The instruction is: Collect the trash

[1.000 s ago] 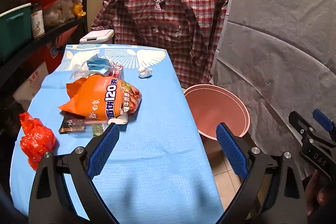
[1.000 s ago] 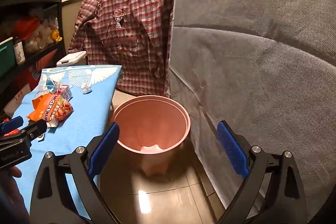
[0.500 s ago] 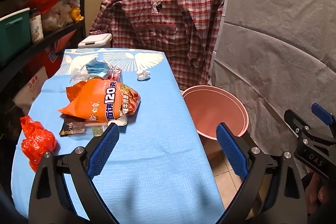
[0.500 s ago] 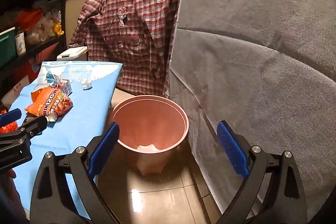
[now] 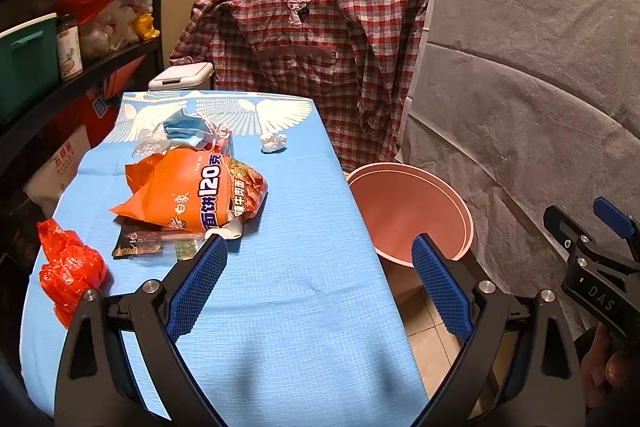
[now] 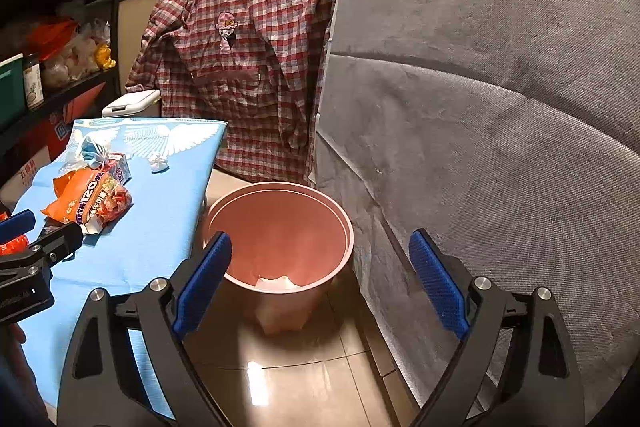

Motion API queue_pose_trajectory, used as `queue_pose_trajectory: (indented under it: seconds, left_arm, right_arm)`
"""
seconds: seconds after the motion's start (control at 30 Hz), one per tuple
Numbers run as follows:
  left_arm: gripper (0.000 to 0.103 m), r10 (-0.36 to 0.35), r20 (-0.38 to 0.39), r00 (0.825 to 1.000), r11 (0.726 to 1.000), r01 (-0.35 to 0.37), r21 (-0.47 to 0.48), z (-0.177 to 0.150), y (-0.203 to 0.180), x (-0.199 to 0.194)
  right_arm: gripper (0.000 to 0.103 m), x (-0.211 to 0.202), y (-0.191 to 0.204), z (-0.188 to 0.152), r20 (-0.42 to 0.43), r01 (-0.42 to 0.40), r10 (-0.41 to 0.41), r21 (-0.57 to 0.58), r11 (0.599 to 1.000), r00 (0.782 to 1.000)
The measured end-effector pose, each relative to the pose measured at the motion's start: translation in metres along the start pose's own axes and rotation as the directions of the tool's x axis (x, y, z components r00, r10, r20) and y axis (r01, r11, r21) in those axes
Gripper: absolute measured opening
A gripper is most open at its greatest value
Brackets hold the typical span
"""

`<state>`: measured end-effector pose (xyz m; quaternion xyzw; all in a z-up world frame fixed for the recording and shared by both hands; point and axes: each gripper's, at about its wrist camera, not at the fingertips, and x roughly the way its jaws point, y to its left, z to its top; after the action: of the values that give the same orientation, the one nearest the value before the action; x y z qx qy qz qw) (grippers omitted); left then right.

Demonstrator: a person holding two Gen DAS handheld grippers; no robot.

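Left wrist view: left tool (image 5: 318, 259) gapes wide and empty above the desk (image 5: 304, 327); the right tool (image 6: 320, 259) likewise, over the bin (image 6: 280, 227). Trash, the orange bag (image 5: 188, 191) foremost, lies piled; a careless pinch might drag neighbours off the edge.

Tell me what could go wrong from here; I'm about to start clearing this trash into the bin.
The pink bin stands on the floor beside the table, so light pieces like the crumpled tissue could miss it. The orange noodle bag lies on smaller wrappers; lifting it may scatter them.
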<state>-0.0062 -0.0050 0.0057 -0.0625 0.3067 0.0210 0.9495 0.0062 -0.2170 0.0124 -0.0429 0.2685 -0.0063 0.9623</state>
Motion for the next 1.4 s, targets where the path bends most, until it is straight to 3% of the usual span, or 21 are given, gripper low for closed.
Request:
queue_pose_trajectory:
  seconds: [1.4]
  left_arm:
    - [0.090,-0.005,0.002,1.000,1.000,0.005,0.002,-0.0015,-0.0012,0.0028]
  right_arm:
    - [0.088,0.0019,0.0009,-0.0008,-0.001,0.012,-0.012,0.004,1.000,1.000]
